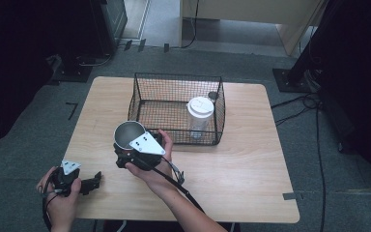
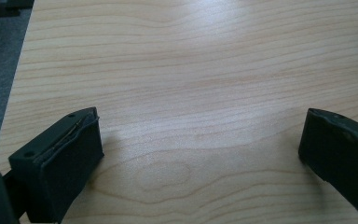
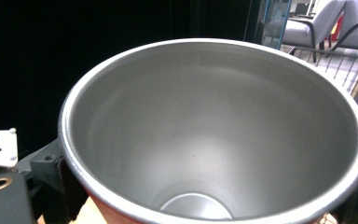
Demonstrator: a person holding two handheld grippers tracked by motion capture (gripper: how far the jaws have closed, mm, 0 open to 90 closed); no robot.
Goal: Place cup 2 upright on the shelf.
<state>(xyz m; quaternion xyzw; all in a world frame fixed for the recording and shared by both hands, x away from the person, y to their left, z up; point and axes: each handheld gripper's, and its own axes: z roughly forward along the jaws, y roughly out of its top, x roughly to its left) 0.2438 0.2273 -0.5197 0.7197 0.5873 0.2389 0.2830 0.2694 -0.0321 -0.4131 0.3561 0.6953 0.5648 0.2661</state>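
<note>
Counter (image 1: 232, 159) carries a wire basket (image 1: 174, 77), just beyond the right claw (image 1: 125, 155), with a lidded cup (image 1: 200, 116) standing in its right end; room remains beside it. The steel cup (image 1: 128, 134) sits upright between the right claw's jaws, which are clamped on its body, its mouth up and clear above the counter, probably so it can clear the basket's rim. The left claw (image 1: 95, 181) rests apart at the counter's near left edge, jaws wide and empty, out of the way.

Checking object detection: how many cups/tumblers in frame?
2. A steel cup held in the right gripper, just in front of the wire basket; a clear lidded tumbler standing inside the basket, right side. None looks hidden.
</note>
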